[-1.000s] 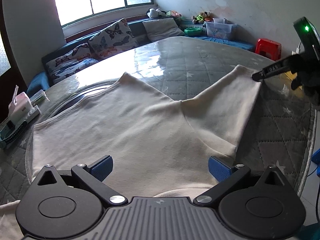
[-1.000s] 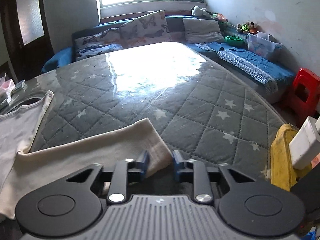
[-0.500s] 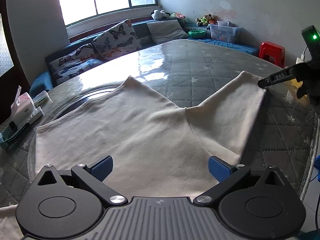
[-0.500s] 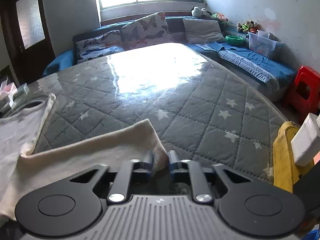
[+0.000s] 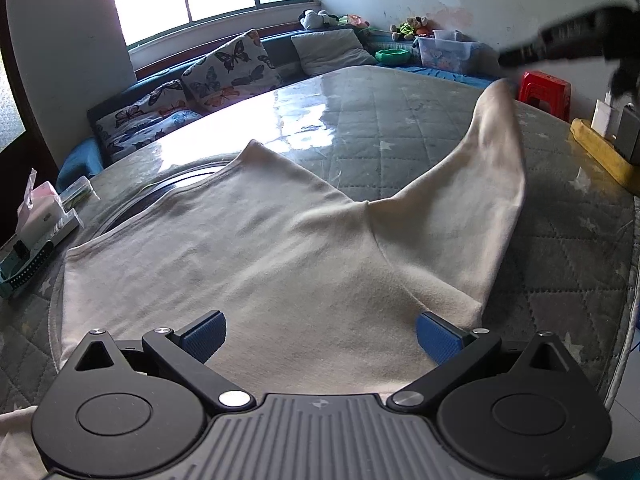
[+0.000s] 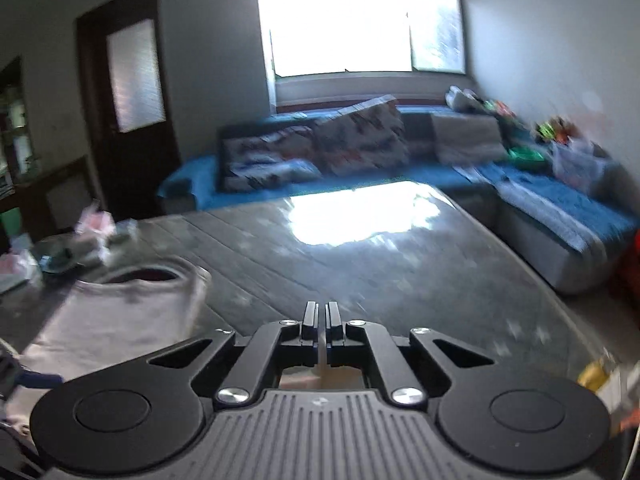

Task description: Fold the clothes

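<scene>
The cream shirt (image 5: 256, 264) lies spread on the quilted grey table (image 5: 400, 120), its body flat and its neck opening toward 10 o'clock in the left wrist view. One sleeve (image 5: 480, 184) rises from the table toward 1 o'clock, where its cuff is pulled up to the right gripper (image 5: 520, 54), which shows there only as a dark blur.

The cloth looks soft, light and limp. I judge it will hang and drag behind any point that is lifted, and it can slip on the glossy table cover. Good places to hold are the firm edges: a cuff, the hem or a shoulder seam, not the middle of the fabric.

In the right wrist view the right gripper (image 6: 321, 320) has its jaws closed together, and a bit of pale cloth shows just behind them, so I judge it grips the cuff. The left gripper (image 5: 320, 332) has its jaws wide open above the lower part of the shirt; the cloth lies between and beyond the blue pads (image 5: 204, 338), toward 12 o'clock, but is not pinched.
</scene>
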The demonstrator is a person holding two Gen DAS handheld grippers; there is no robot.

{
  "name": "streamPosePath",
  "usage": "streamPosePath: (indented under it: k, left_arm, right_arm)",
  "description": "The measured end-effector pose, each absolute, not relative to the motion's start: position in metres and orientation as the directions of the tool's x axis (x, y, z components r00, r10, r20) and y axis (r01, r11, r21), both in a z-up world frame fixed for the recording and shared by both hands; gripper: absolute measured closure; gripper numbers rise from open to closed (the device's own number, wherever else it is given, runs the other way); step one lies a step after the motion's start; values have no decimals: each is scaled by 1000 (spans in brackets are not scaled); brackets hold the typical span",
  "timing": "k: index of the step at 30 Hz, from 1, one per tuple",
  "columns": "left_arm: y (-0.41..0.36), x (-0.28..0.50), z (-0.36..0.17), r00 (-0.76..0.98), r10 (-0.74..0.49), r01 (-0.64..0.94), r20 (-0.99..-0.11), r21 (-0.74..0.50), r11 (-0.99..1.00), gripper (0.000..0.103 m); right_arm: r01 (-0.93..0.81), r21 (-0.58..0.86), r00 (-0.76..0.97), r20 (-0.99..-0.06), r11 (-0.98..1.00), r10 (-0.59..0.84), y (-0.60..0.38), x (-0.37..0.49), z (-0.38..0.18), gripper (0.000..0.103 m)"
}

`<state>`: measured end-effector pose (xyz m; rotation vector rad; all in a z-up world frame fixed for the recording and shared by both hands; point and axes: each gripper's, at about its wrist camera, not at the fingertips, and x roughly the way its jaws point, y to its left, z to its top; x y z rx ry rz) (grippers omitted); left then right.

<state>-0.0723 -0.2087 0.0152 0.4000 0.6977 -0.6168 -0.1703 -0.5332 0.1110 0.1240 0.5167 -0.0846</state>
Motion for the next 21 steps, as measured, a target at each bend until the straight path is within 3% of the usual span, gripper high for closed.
streamPosePath:
  k: [3, 6, 12, 14, 18, 21]
  left_arm:
    - [-205, -72, 17, 605, -391, 638, -694, 129, 759, 0]
    - [-198, -73, 21, 614, -393, 628, -685, 121, 769, 0]
    - [-188, -74, 27, 624, -397, 615, -673, 110, 780, 0]
    - [-188, -72, 27, 623, -393, 611, -676, 107, 784, 0]
    - [-189, -71, 25, 619, -393, 613, -680, 105, 783, 0]
    - [-191, -72, 24, 616, -391, 616, -684, 109, 780, 0]
  right_arm:
    - [35, 87, 884, -467, 996, 9, -515, -169, 132, 101]
    - [51, 57, 889, -458, 997, -19, -509, -163, 137, 101]
    - [145, 60, 814, -575, 988, -84, -524, -156, 96, 93]
    - [174, 62, 781, -616, 983, -100, -530, -155, 78, 81]
    - [205, 83, 745, -659, 975, -100, -536, -156, 50, 77]
    - [209, 81, 741, -663, 975, -103, -534, -153, 39, 66]
